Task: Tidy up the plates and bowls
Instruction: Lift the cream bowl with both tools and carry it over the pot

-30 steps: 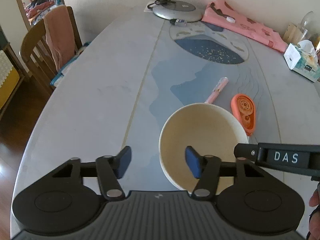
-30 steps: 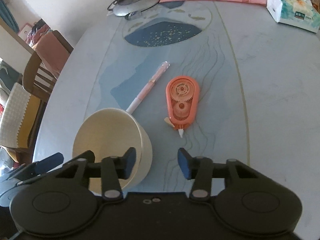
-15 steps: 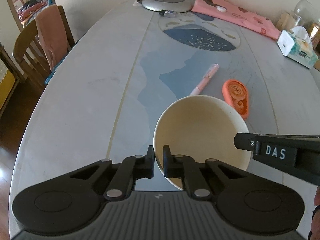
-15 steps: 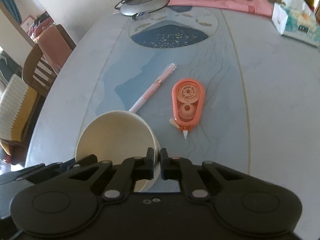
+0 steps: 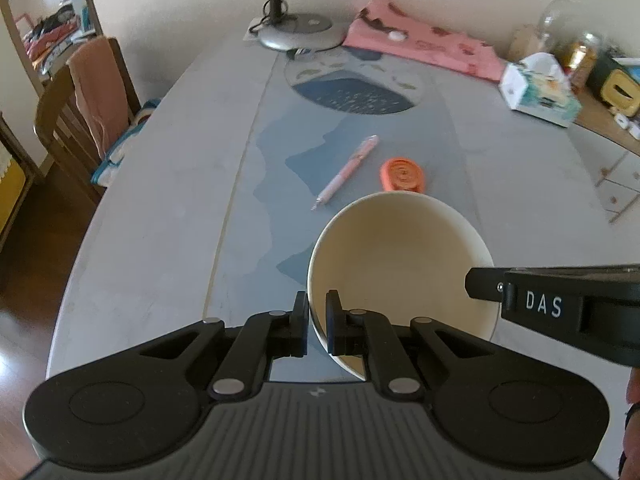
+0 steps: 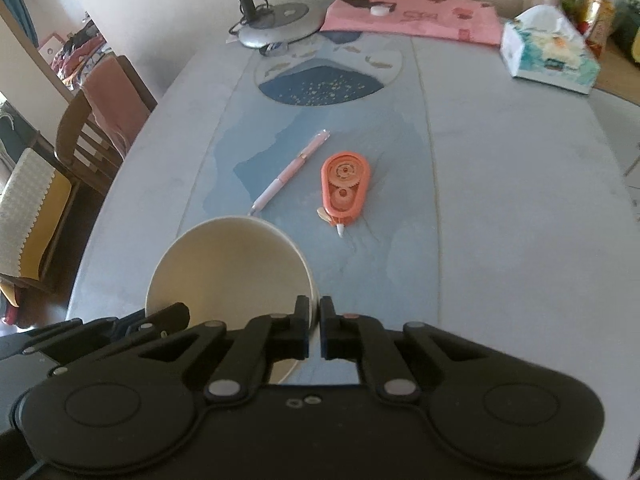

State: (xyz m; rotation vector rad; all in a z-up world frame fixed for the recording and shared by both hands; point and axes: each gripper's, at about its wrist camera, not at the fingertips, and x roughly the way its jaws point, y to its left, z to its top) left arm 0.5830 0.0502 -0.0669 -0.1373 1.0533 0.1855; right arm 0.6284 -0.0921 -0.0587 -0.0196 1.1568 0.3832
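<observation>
the cream bowl (image 5: 400, 264) is empty and hangs tilted above the counter (image 5: 160, 216), with the left gripper (image 5: 317, 322) clenched on its near-left rim and the right gripper (image 6: 314, 330) clenched on its right rim, one finger inside the wall and one outside on each. beyond it a pink pen (image 6: 290, 172) and an orange tape dispenser (image 6: 345, 188) lie side by side on the blue runner, not touching. at the far end are a lamp base (image 6: 276, 24), a pink cloth (image 6: 412, 18) and a tissue box (image 6: 548, 56) with tissue sticking out of the top.
</observation>
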